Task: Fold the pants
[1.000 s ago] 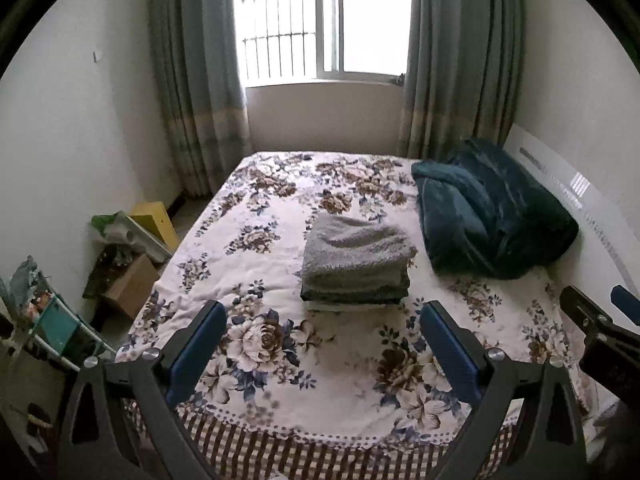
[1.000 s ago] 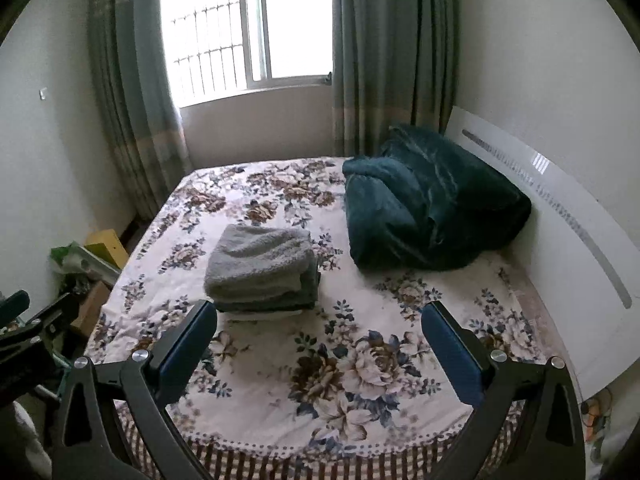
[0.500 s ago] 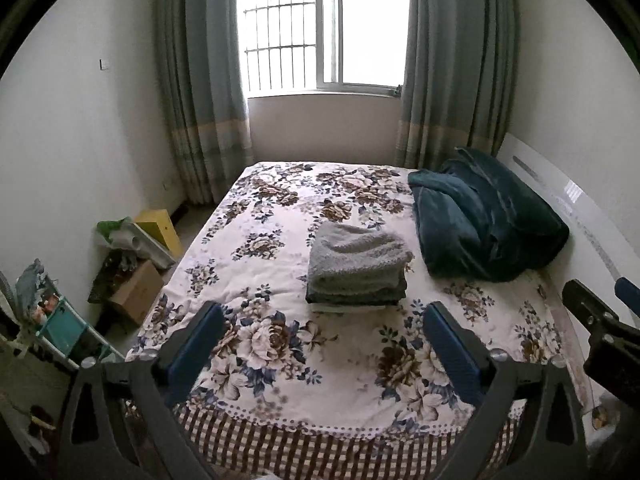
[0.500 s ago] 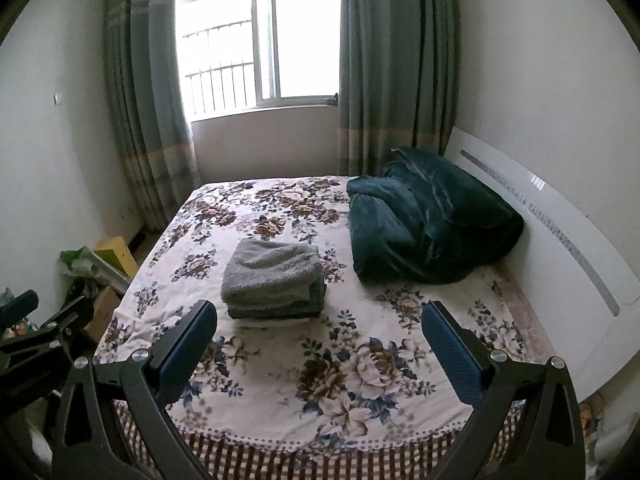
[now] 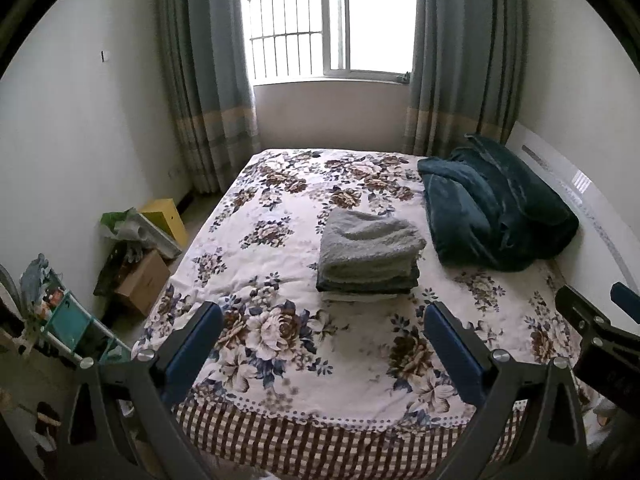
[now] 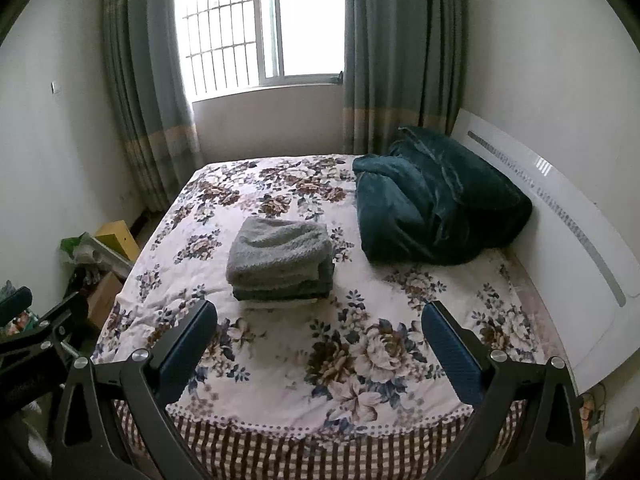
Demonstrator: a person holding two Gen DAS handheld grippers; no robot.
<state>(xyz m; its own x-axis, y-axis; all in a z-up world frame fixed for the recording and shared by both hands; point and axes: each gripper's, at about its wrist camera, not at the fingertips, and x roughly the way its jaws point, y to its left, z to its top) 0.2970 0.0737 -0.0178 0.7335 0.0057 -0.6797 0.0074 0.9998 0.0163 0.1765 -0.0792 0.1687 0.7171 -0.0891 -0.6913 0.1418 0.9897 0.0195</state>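
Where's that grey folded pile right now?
In both views the grey folded pile lies mid-bed on the flowered bedspread, just left of the dark green blanket.

One folded pile (image 5: 370, 256), one blanket (image 5: 496, 212), two curtains (image 5: 208, 80).

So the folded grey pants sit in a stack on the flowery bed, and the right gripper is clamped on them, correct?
Not quite. The right gripper is open and short of the stack of folded grey pants on the flowery bed, as the right wrist view shows.
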